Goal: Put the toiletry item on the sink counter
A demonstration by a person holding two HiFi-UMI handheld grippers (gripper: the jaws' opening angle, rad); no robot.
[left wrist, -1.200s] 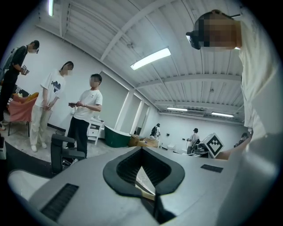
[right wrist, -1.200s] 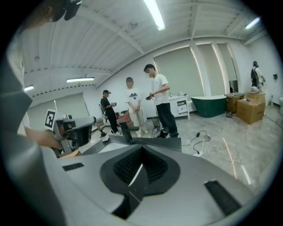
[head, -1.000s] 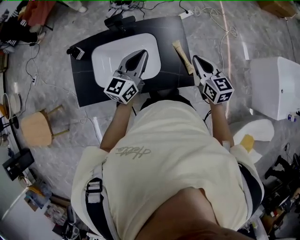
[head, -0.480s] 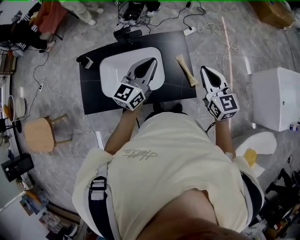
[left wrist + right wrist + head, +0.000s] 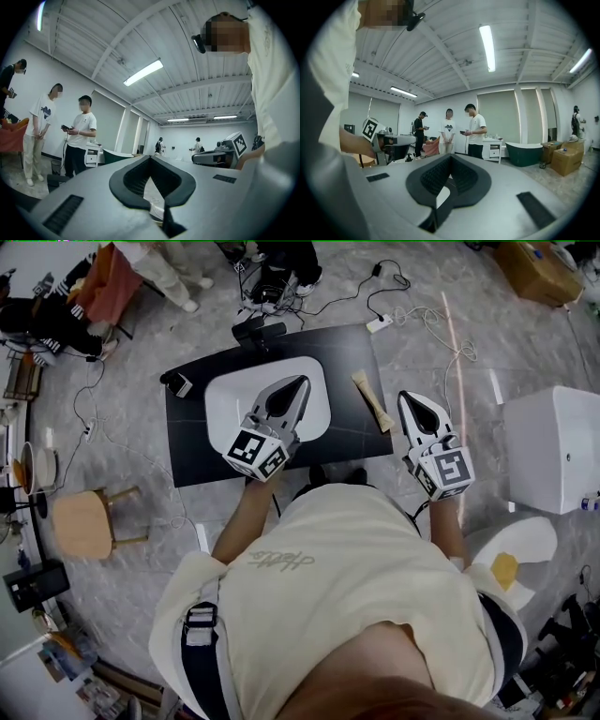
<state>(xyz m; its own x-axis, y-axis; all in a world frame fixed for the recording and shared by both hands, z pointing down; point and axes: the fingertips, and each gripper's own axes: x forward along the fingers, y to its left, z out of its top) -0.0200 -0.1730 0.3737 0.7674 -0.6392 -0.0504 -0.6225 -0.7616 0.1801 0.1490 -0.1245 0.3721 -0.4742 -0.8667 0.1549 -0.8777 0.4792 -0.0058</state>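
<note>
Left gripper view: left gripper (image 5: 151,159) has its jaws closed with nothing between them. It points up into the room, at ceiling lights and some people standing far off, so it is not aimed at any item. Right gripper view: right gripper (image 5: 451,156) is the same, jaws together, empty, tilted up toward the far wall and standing people.

Head view: the left gripper (image 5: 300,381) hangs over the white basin (image 5: 217,395), which is set in the black tabletop (image 5: 197,451). The right gripper (image 5: 410,396) sits just off the tabletop's right edge, at the near right corner. The item (image 5: 372,401), a slim beige piece, lies flat on the tabletop right of the basin, between basin and right edge, running far to near. It is clear of both grippers; the right one is near it but apart. What kind of toiletry it is, cannot tell.

Judgement: the item is already on the counter, so the placing looks done. Closed empty jaws held high and off to the sides fit a release-and-clear pose, keeping them from knocking the item. It lies flat away from the basin rim, so it is unlikely to roll in. The person stands at the near edge, facing the tabletop.
</note>
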